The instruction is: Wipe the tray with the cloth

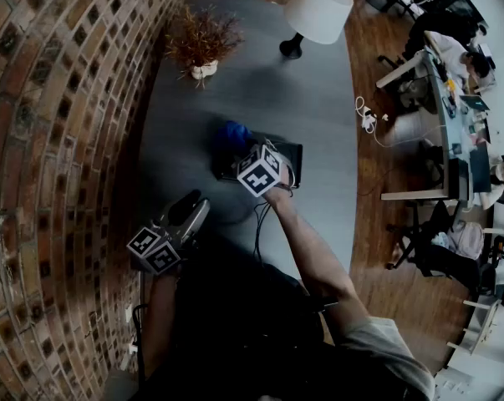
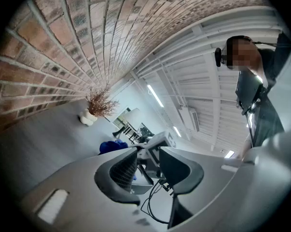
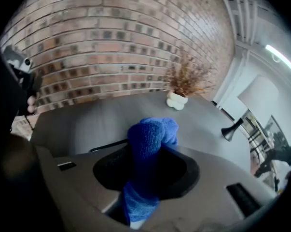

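Observation:
A black tray (image 1: pixel 287 153) lies on the dark grey table (image 1: pixel 318 115), near its middle. Over the tray's left part my right gripper (image 1: pixel 241 150) is shut on a blue cloth (image 1: pixel 232 135). In the right gripper view the cloth (image 3: pixel 148 138) is bunched between the jaws and hangs down past them; a dark rim of the tray (image 3: pixel 106 145) shows just behind. My left gripper (image 1: pixel 193 209) is nearer the person and to the left, above the table and apart from the tray. It is shut, with nothing between its jaws. From the left gripper view the cloth (image 2: pixel 110 146) shows ahead.
A dried plant in a white pot (image 1: pixel 203 47) and a white-shaded lamp (image 1: pixel 317 11) stand at the table's far end. A brick wall (image 1: pixel 51 140) runs along the left. Black cables (image 1: pixel 262 215) trail from the tray toward the person. Desks and seated people are at the right.

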{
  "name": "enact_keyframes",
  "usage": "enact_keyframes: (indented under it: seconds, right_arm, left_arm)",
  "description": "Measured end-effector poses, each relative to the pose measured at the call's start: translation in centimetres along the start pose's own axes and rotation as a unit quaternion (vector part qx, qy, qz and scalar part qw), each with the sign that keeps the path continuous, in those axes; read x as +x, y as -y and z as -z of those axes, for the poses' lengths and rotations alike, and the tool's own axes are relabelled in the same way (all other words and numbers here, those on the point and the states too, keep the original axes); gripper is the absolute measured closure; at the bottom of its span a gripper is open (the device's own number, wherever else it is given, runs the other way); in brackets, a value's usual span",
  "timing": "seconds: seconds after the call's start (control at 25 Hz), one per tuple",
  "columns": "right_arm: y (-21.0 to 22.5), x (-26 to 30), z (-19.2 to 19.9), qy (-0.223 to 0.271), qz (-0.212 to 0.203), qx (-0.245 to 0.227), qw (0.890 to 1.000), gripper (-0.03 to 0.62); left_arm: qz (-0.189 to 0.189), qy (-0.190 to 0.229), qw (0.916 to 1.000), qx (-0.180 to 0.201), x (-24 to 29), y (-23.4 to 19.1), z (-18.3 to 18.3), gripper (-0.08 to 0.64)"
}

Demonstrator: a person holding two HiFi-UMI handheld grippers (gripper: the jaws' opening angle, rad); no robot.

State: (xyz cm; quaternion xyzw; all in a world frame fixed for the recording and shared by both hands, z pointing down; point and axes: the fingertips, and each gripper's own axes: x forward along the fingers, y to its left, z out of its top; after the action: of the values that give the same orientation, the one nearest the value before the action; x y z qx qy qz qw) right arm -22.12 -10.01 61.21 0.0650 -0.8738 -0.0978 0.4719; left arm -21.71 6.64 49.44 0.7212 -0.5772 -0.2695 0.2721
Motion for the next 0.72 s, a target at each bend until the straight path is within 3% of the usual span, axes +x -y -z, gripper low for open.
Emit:
enact_keyframes:
  seconds: [0.16, 0.24, 0.32, 0.4, 0.52, 0.6, 0.72]
  right_arm:
    - [-8.6, -2.2, 0.5, 0.019, -0.021, -0.106, 0.994, 0.446]
    - [-9.5, -2.3, 1.7, 0.015, -0.012, -0.135, 0.991, 0.446]
    - [-7.5, -3.0, 4.2, -0.004, 0.006, -0.114, 0.993, 0.446]
    - [-4.3, -4.4, 8.4, -0.037, 0.030, -0.059, 0.997, 0.446]
    - [0.0, -7.1, 13.7, -0.082, 0.069, 0.030, 0.994, 0.446]
    - [1.2, -7.8, 13.0, -0.085, 0.076, 0.057, 0.992, 0.446]
    - [0.6, -5.5, 5.0, -0.013, 0.060, 0.020, 0.998, 0.446]
  left_arm:
    - [-0.013, -0.010, 0.9998, -0.009, -0.7, -1.2, 0.8, 0.430]
    - [-0.013, -0.013, 0.9998, -0.011, -0.5, -1.3, 1.0, 0.430]
    - [-0.009, -0.015, 0.9998, -0.010, -0.1, -0.9, 1.2, 0.430]
    - [-0.006, -0.018, 0.9998, -0.010, 0.2, -0.5, 1.4, 0.430]
    - [-0.002, -0.029, 0.9995, -0.011, 0.4, -0.3, 2.0, 0.430]
    - [0.001, -0.035, 0.9993, -0.011, 0.7, -0.3, 2.2, 0.430]
    - [0.007, -0.040, 0.9991, -0.009, 1.2, -0.3, 2.2, 0.430]
